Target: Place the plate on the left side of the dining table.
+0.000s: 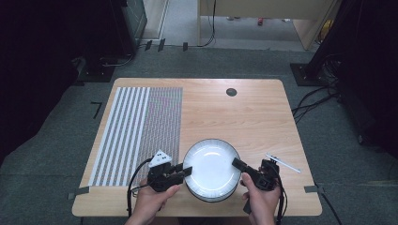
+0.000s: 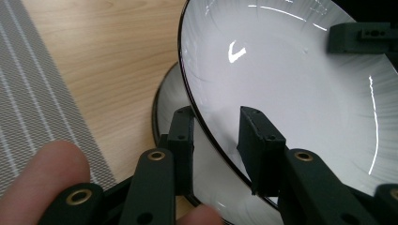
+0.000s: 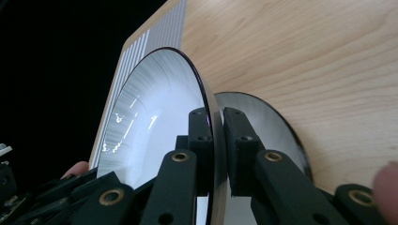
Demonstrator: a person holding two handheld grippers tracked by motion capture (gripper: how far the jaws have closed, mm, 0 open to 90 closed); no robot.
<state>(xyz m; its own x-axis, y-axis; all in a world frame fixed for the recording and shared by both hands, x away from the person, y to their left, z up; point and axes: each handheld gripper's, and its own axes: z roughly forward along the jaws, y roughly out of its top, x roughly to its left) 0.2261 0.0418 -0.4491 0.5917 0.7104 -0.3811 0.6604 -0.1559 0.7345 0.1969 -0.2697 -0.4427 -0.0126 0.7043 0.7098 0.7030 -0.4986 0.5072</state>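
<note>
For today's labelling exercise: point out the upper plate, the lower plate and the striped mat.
upper plate (image 1: 212,163), high view, its white middle.
lower plate (image 2: 165,104), left gripper view, its exposed left rim.
striped mat (image 1: 136,129), high view, its middle.

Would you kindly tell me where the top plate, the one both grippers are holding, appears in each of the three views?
High view: top plate at bottom centre, between both grippers.
Left gripper view: it spans the upper right, its rim between the jaws.
Right gripper view: seen edge-on, left of centre, rim clamped.
Shared landmark: the striped mat, beside the plate in all three.

Grey carpet floor, dark surroundings
</note>
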